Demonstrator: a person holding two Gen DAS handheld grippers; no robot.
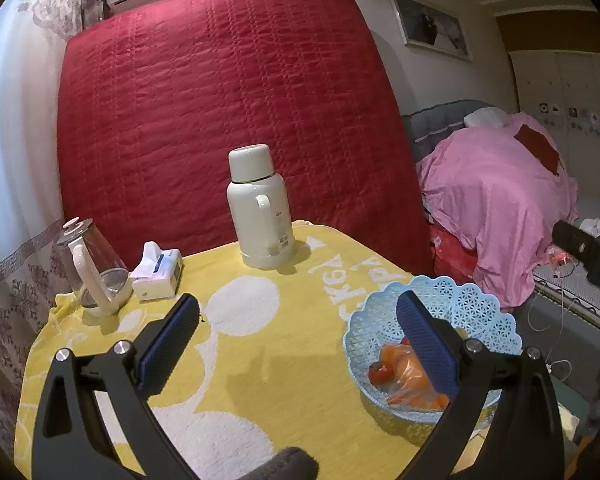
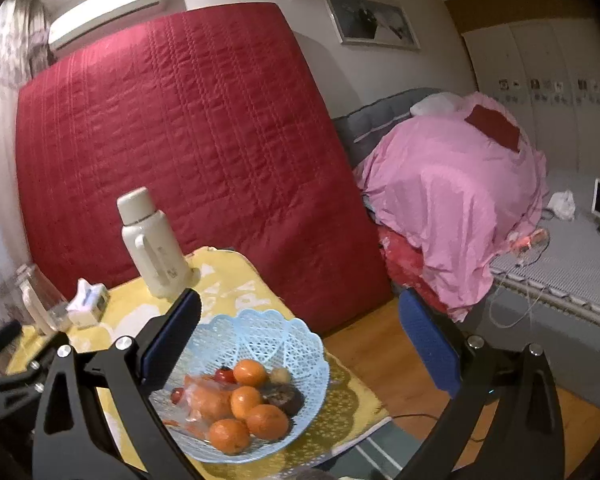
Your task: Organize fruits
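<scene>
Right wrist: oranges [image 2: 244,404] in blue basket [image 2: 300,336].

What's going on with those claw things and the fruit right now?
Left gripper, right gripper: jaws open, empty. Oranges sit in pale blue lattice plastic basket. Nothing blocking.

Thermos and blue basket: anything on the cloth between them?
Nothing. In the left wrist view only bare yellow cloth with white lettering lies between the thermos and the blue basket.
</scene>
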